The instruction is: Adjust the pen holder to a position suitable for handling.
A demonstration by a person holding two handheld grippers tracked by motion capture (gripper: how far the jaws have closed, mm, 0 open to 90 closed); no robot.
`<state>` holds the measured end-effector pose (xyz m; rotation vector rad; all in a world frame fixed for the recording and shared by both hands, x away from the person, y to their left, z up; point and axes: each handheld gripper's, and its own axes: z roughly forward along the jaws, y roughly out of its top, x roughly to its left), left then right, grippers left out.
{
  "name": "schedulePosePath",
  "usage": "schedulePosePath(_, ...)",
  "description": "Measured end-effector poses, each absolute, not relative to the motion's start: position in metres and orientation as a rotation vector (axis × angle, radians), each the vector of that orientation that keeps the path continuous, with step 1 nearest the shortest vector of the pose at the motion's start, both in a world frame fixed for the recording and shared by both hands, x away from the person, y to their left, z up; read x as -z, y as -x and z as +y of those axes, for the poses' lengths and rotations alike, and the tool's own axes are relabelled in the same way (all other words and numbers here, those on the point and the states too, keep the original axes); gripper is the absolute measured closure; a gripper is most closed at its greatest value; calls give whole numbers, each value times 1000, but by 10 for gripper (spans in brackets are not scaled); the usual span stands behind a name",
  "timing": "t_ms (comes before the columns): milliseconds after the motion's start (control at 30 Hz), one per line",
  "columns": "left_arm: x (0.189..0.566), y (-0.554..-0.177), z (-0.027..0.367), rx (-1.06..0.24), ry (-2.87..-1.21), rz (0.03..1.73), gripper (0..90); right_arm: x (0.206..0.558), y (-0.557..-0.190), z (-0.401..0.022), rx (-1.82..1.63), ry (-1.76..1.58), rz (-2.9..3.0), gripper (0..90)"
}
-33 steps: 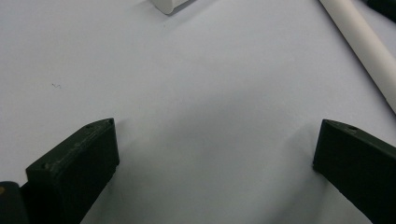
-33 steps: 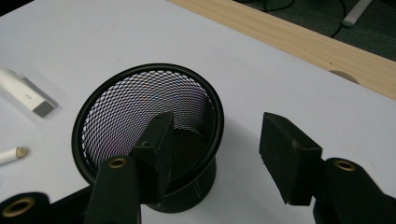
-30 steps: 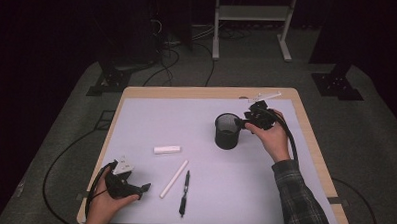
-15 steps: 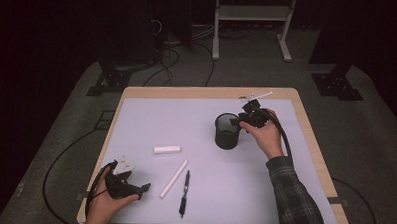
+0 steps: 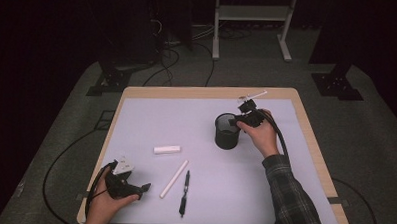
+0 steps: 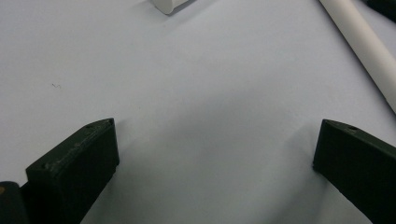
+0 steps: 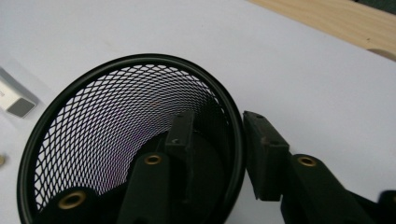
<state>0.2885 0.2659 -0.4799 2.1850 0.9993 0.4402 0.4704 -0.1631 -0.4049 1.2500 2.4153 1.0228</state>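
A black mesh cup stands upright right of the table's middle. My right gripper reaches over its far right rim. In the right gripper view the cup sits under the gripper: one jaw is inside the cup and the other outside, astride the rim. The jaws have just been closing, and a thin gap still shows on both sides of the wall. My left gripper rests at the near left corner, and in its own view it is open over bare mat.
A small white block lies left of centre. A white tube and a black pen lie near the front, just right of the left gripper. A thin white stick lies at the back edge of the lilac mat.
My right gripper has shifted a little left and down onto the cup's rim, and its jaws have narrowed. The left hand has stayed put.
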Motion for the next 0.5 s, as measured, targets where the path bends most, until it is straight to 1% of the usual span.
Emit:
schedulePosePath(300, 480, -289, 266, -440, -2185, 999, 0, 407, -473, -163, -1008, -1289, 2429, 752)
schedulePosePath(500, 480, -289, 266, -440, -2185, 999, 0, 407, -474, -164, -1002, -1302, 2432, 795)
